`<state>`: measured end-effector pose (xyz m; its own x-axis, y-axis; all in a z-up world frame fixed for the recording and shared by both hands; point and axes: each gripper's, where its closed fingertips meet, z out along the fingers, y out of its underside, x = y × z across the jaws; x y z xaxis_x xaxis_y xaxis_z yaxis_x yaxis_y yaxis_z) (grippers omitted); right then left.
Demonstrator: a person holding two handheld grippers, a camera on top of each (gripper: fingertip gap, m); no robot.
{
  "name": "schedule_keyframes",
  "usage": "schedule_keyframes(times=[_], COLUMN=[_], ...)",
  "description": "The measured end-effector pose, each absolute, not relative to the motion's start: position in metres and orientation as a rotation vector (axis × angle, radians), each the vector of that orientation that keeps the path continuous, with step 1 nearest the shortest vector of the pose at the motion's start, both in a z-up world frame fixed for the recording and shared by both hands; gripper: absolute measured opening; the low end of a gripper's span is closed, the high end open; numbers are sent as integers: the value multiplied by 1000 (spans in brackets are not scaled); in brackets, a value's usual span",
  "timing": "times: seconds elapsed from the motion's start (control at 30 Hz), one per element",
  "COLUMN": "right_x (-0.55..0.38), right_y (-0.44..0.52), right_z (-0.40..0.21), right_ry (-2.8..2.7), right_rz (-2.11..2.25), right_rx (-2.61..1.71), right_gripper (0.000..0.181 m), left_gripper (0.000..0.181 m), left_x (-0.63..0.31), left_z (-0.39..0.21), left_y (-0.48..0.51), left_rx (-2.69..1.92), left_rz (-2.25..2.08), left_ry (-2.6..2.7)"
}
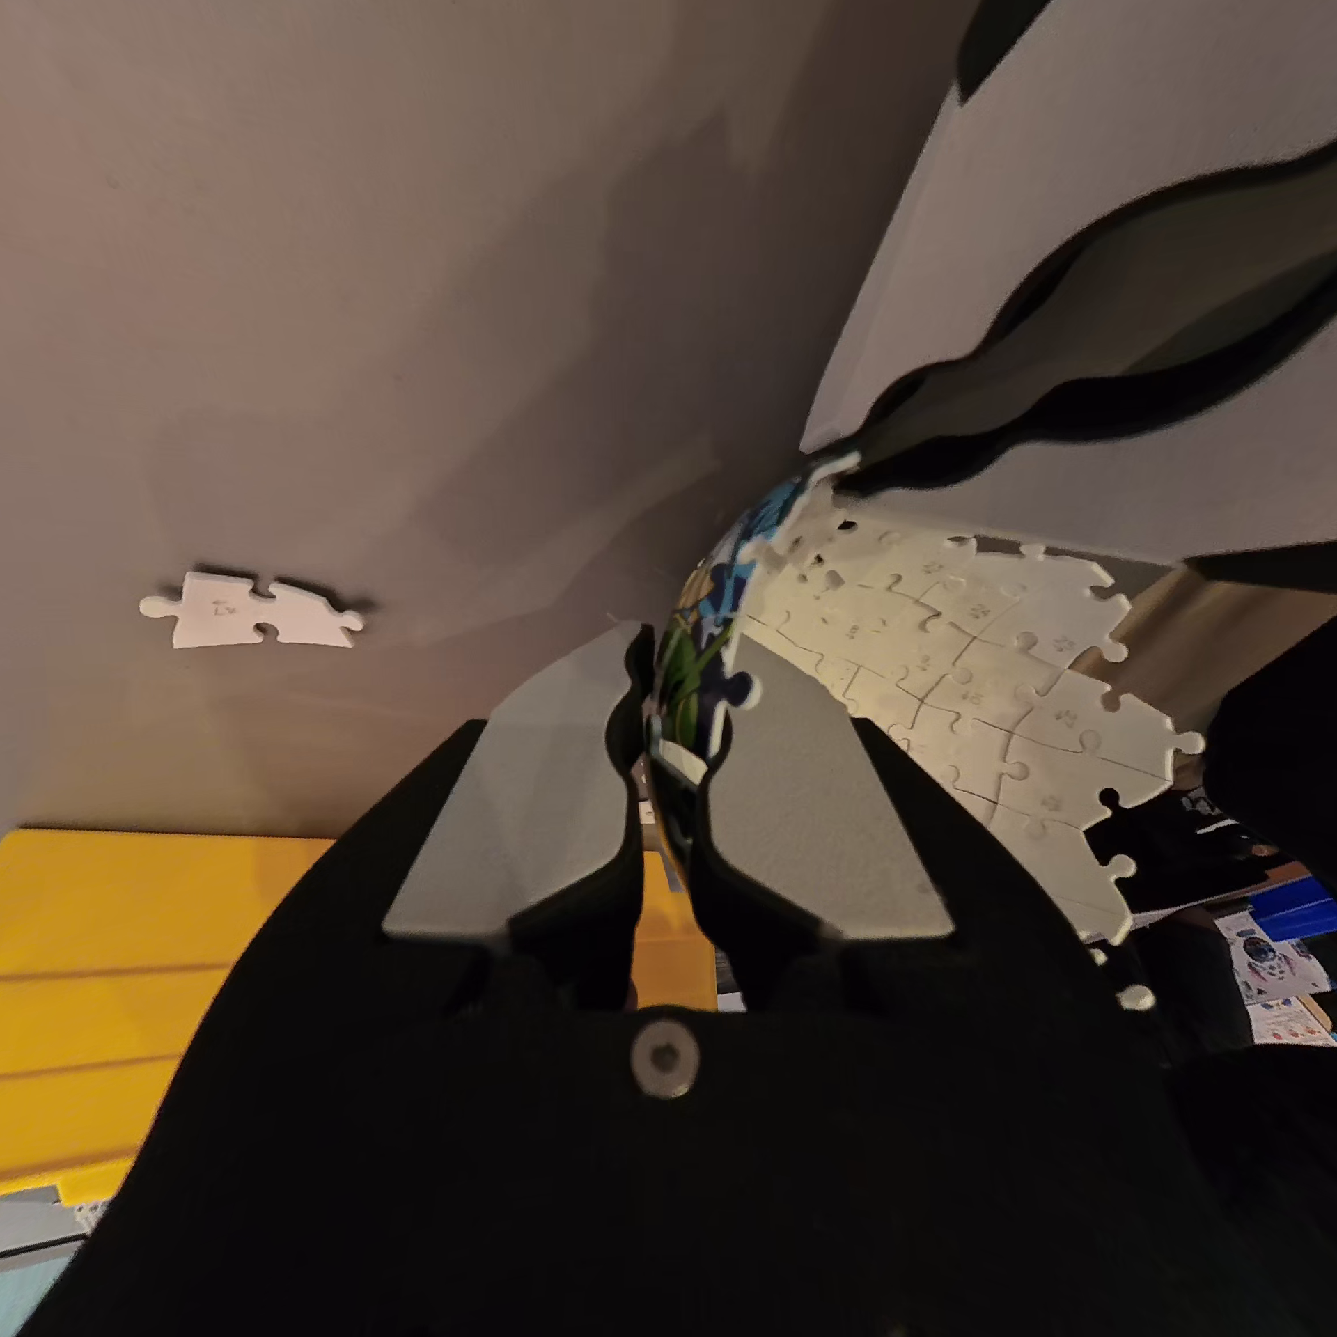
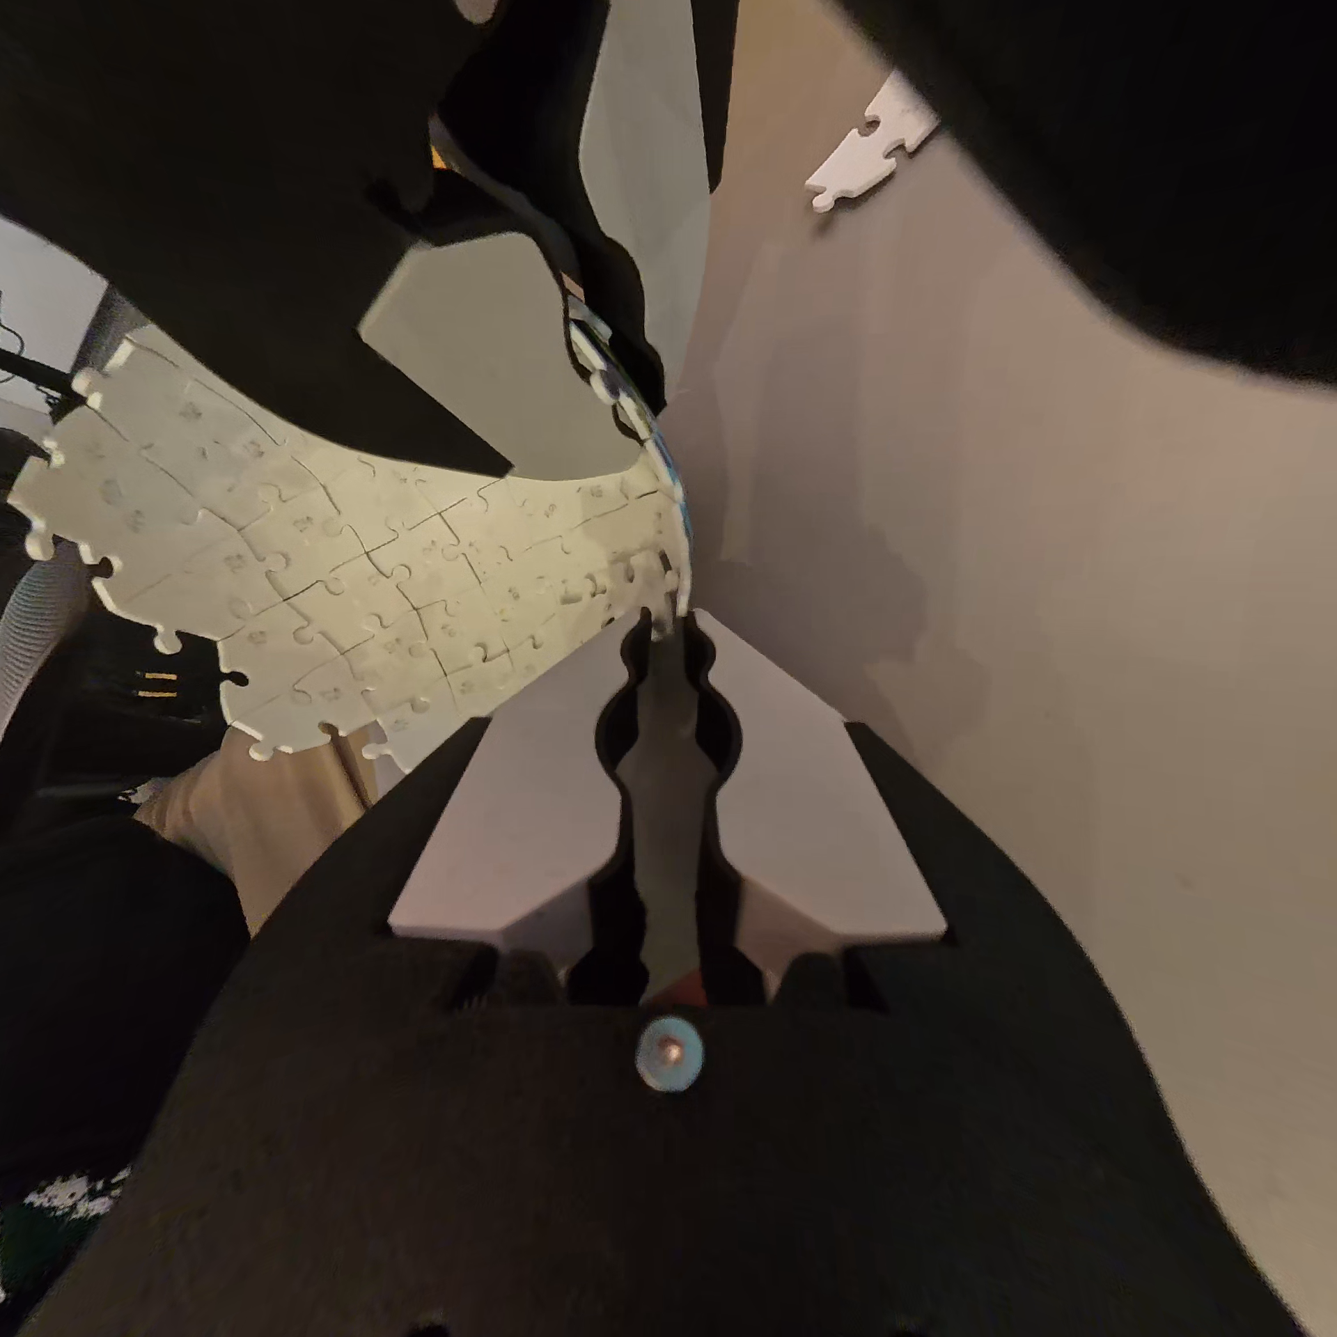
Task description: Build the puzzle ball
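Both hand-held grippers, left [image 1: 676,694] and right [image 2: 665,622], clamped curved puzzle shell [image 1: 977,687]; printed side visible only left view; 2 joined loose pieces [image 1: 253,610] on bench [image 1: 434,289].

The curved, partly built puzzle ball shell [image 1: 969,694] is plain cream-white on its inner face, crossed by thin dark seams between interlocking pieces, while its outer printed face [image 1: 705,637] shows bright blue, green, yellow and dark navy patches. A small joined pair of flat puzzle pieces [image 1: 253,610], far left on the matte grey tabletop [image 1: 434,289], is white. Both grippers are matte black. A flat yellow board [image 1: 130,977] lies at near left.
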<state>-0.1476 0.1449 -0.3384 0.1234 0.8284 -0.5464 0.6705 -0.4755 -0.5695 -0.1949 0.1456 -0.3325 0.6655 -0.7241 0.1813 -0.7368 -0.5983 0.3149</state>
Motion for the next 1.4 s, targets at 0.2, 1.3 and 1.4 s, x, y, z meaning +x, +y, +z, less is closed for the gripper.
schedule_keyframes(times=[0.2, 1.3, 1.4], right_x=[-146, -116, -123], right_y=[144, 143, 124], right_z=[-336, -314, -324], right_ry=[-1490, -1498, -1509], right_rz=[1336, 1313, 1352], right_rx=[-2222, -2237, -2291], right_gripper=[2, 30, 27], left_gripper=[8, 8, 8], left_x=[-194, -197, -198], left_z=[-332, -329, -329], left_y=[145, 139, 138], left_rx=[2537, 2665, 2697], left_rz=[57, 91, 101], left_ry=[-1151, -1157, -1149])
